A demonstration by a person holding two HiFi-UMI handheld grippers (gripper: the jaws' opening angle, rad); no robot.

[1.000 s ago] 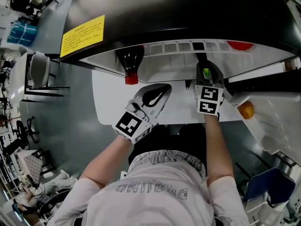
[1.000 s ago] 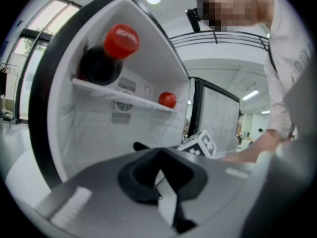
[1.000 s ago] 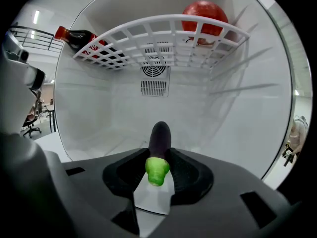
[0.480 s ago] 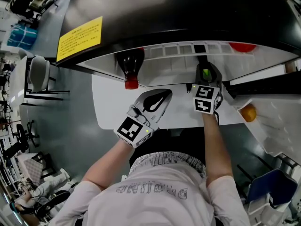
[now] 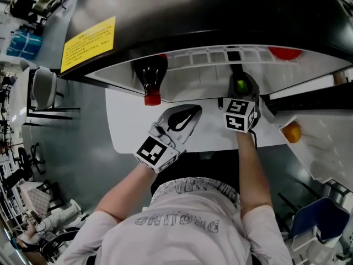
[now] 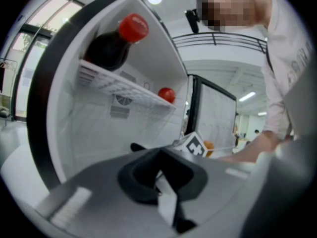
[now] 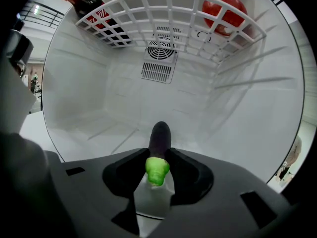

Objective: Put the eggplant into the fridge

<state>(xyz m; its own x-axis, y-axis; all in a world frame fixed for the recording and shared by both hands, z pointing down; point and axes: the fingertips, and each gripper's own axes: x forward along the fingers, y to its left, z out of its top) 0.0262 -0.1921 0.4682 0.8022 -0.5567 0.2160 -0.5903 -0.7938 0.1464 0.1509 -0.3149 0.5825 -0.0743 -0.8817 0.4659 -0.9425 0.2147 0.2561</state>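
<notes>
Head view: fridge (image 5: 182, 15) is open, with a dark glossy top and a yellow label (image 5: 88, 43) on it at left. White wire shelf (image 5: 209, 57) runs across the opening. On it are a dark bottle (image 5: 150, 76) with a red cap at left and a round red fruit (image 5: 284, 53) at far right. A round orange fruit (image 5: 292, 132) sits on white plastic at the right. Right hand-held gripper (image 5: 238, 75) reaches in under the shelf; a green stem end shows between its jaws. Left hand-held gripper (image 5: 193, 110) is outside the compartment, over the flat white panel, well left of the right one. Left gripper view: jaws are black, curved, and meet at the tips, closed on nothing. Bottle lies tilted on the shelf above, the red fruit farther along it, and the right gripper's marker cube (image 6: 194, 145) sits just past the jaw tips. Right gripper view: jaws are clamped on the eggplant (image 7: 160, 138), pads pressing both sides near its matte green cap (image 7: 157, 170). The smooth, dark purple, rounded end points at the rear wall. Eggplant is inside the fridge, below the wire shelf and over the smooth white floor (image 7: 99, 118). Can't tell if it touches the floor. A ribbed vent grille (image 7: 161, 58) with a round fan pattern is on the back wall.
</notes>
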